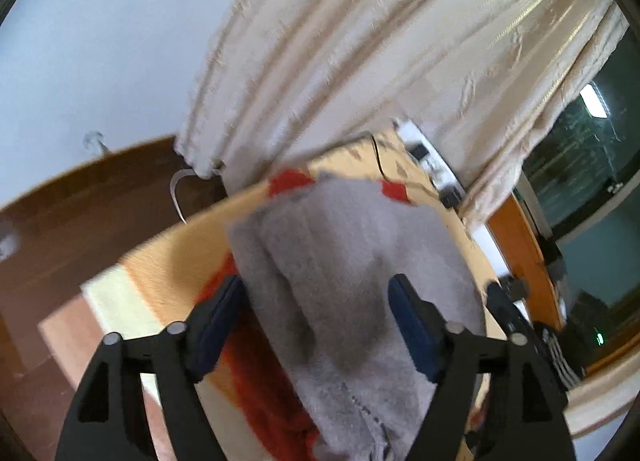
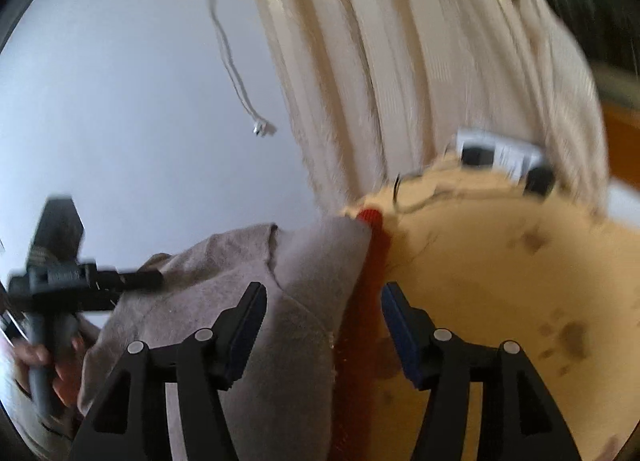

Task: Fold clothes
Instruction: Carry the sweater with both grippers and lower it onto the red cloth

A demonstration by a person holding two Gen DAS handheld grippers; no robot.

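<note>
A grey fleece garment (image 1: 344, 261) lies in a folded pile on a yellow bedspread (image 1: 176, 261) with red patches. My left gripper (image 1: 316, 293) is open over it. The cloth runs between the blue pads, which do not press on it. In the right wrist view the same garment (image 2: 280, 301) lies to the left, its edge beside a red stripe (image 2: 372, 257). My right gripper (image 2: 320, 297) hangs open above that edge, with its left finger over the grey cloth and its right finger over bare bedspread (image 2: 500, 281). The left gripper (image 2: 154, 279), held by a hand (image 2: 36, 357), shows blurred at the far left.
A cream curtain (image 1: 380, 41) hangs behind the bed beside a white wall (image 1: 100, 41). A white power strip with black plugs (image 2: 500, 153) sits at the bed's far edge. A cable with a plug (image 2: 260, 127) dangles on the wall. Brown wood (image 1: 80, 213) lies left and a dark window (image 1: 580, 165) right.
</note>
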